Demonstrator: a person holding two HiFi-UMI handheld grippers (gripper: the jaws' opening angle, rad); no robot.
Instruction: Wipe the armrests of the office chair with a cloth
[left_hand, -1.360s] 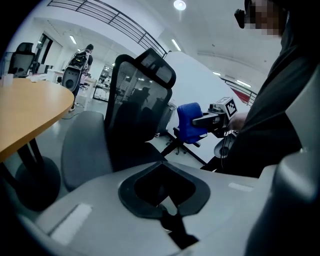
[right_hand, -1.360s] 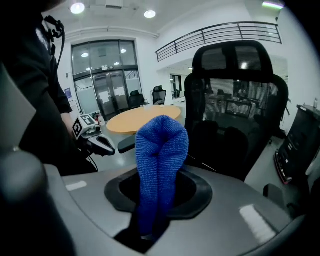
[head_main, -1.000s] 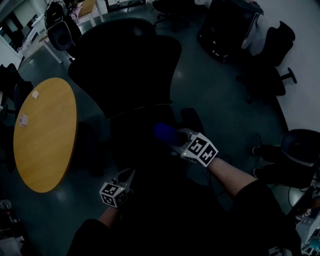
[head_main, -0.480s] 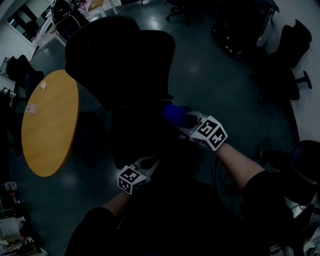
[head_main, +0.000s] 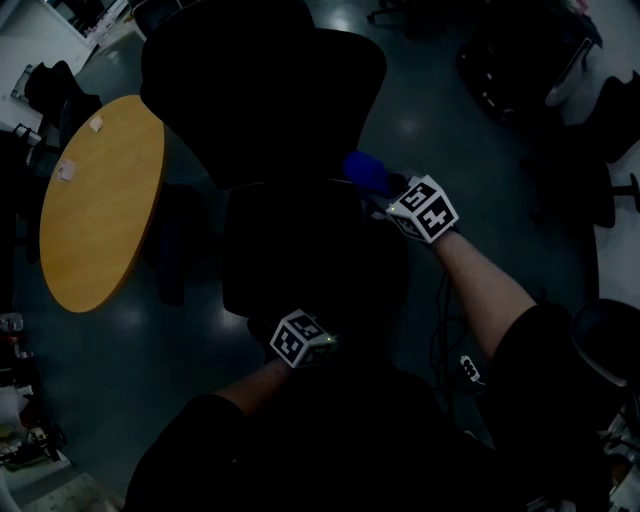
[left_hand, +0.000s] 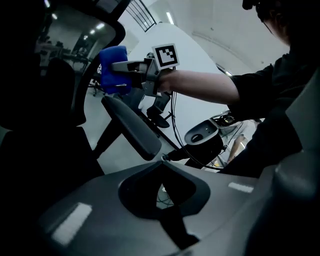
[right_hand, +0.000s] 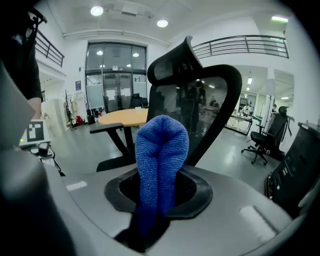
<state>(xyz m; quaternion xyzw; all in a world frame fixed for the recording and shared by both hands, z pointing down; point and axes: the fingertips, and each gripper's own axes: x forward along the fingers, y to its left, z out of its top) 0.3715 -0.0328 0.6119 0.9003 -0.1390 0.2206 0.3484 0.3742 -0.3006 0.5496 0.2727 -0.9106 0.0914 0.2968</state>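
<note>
The black office chair (head_main: 262, 90) fills the middle of the head view, its backrest away from me. My right gripper (head_main: 388, 190) is at the chair's right side, shut on a folded blue cloth (head_main: 366, 172). In the left gripper view the cloth (left_hand: 114, 70) hovers just above the rear end of the right armrest (left_hand: 132, 128); whether they touch I cannot tell. The right gripper view shows the cloth (right_hand: 159, 165) standing up out of the right gripper (right_hand: 159, 197), with the backrest (right_hand: 200, 100) behind. My left gripper (head_main: 303, 338) is low at the seat's front, its jaws (left_hand: 162, 192) together on nothing.
A round wooden table (head_main: 95, 200) stands left of the chair, with two small cards on it. The chair's left armrest (head_main: 172, 245) lies between table and seat. More black chairs (head_main: 610, 110) stand at the right. Cables and a power strip (head_main: 466, 366) lie on the floor.
My right gripper has carried the cloth forward along the chair's right side toward the backrest. The left gripper has shifted right, to the seat's front. My head has moved closer over the chair.
</note>
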